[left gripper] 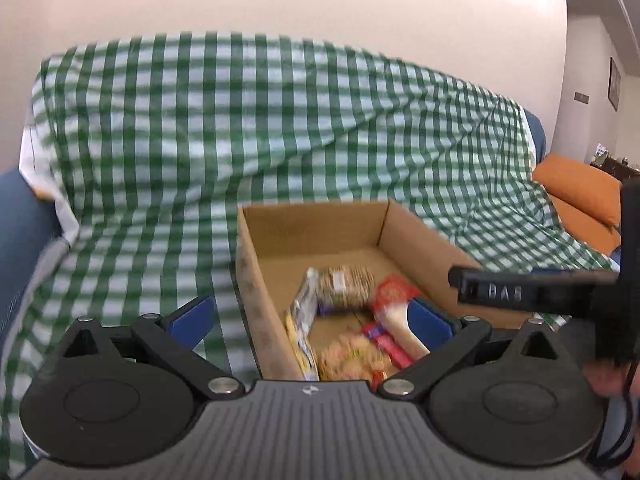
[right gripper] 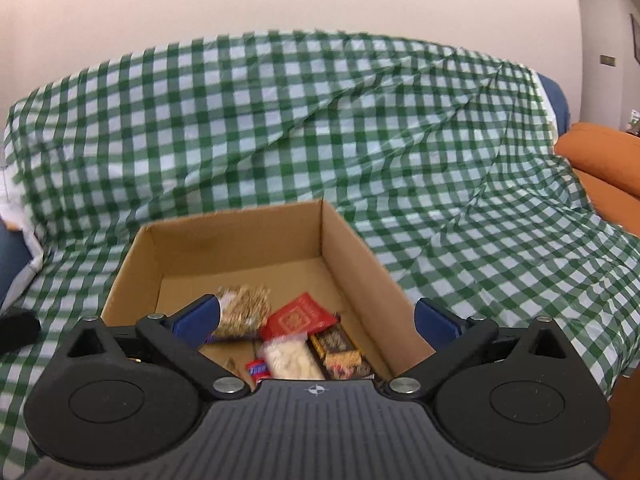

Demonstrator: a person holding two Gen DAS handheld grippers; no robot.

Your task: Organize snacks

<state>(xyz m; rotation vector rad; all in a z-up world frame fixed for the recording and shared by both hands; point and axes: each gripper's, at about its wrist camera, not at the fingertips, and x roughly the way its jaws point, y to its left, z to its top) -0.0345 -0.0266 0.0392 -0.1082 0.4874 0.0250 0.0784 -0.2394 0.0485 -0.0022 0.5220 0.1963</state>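
An open cardboard box [left gripper: 312, 220] [right gripper: 236, 236] sits on a green-checked cloth and holds several snack packs. Among them are a clear pack of round crackers [left gripper: 344, 286] [right gripper: 244, 304], a red packet [right gripper: 300, 316] [left gripper: 394, 292], a white pack [right gripper: 290, 358], a brown bar [right gripper: 338, 344] and a yellow-edged wrapper [left gripper: 302, 332]. My left gripper [left gripper: 312, 318] stands open astride the box's left wall, nothing between its blue pads. My right gripper [right gripper: 318, 318] is open over the box's near part, its right pad outside the right wall, gripping nothing. The right gripper's black body [left gripper: 532, 292] shows at the left view's right edge.
The checked cloth [right gripper: 280, 128] drapes a blue sofa [left gripper: 24, 224] against a pale wall. An orange cushion [left gripper: 580, 196] [right gripper: 600, 160] lies at the right. A black object [right gripper: 16, 328] rests on the cloth at the left edge.
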